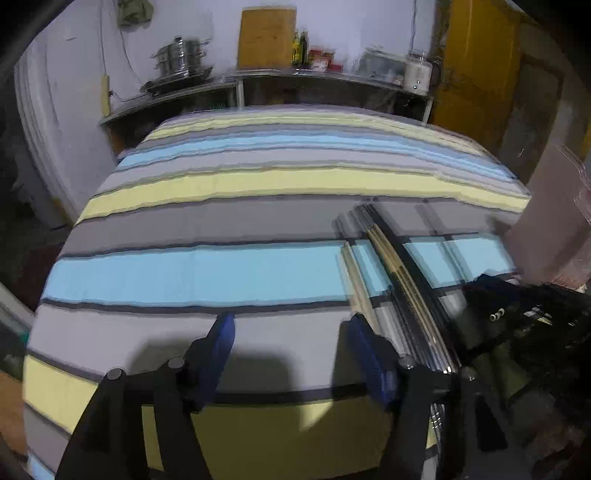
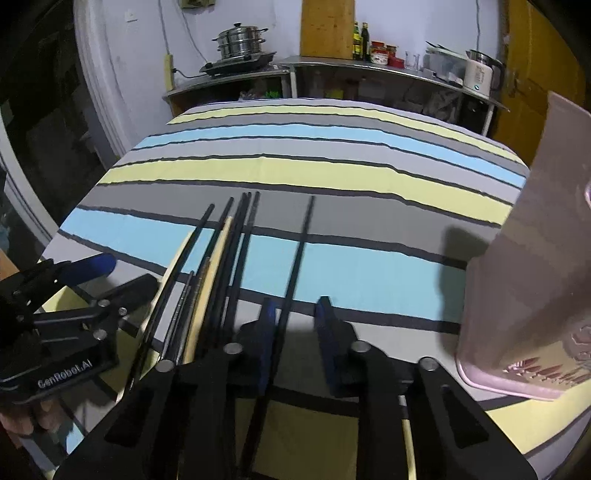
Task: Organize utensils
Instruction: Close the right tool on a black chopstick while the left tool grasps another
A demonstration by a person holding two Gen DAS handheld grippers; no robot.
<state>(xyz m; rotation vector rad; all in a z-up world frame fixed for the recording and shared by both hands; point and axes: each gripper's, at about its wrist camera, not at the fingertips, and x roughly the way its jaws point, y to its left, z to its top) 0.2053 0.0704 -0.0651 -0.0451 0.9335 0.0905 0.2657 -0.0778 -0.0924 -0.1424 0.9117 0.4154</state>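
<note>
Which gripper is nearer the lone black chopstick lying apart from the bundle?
Right. The right gripper straddles the lone black chopstick, which runs between its fingers. The left gripper sits off beyond the bundle of chopsticks, on its far side.

We can read only one text: "GenRobot.AI" in pale letters on the black body of the left gripper [image 2: 79, 275], at the lower left of the right wrist view. Labels on the far shelf's bottles [image 2: 361, 36] are too small for us to read.
</note>
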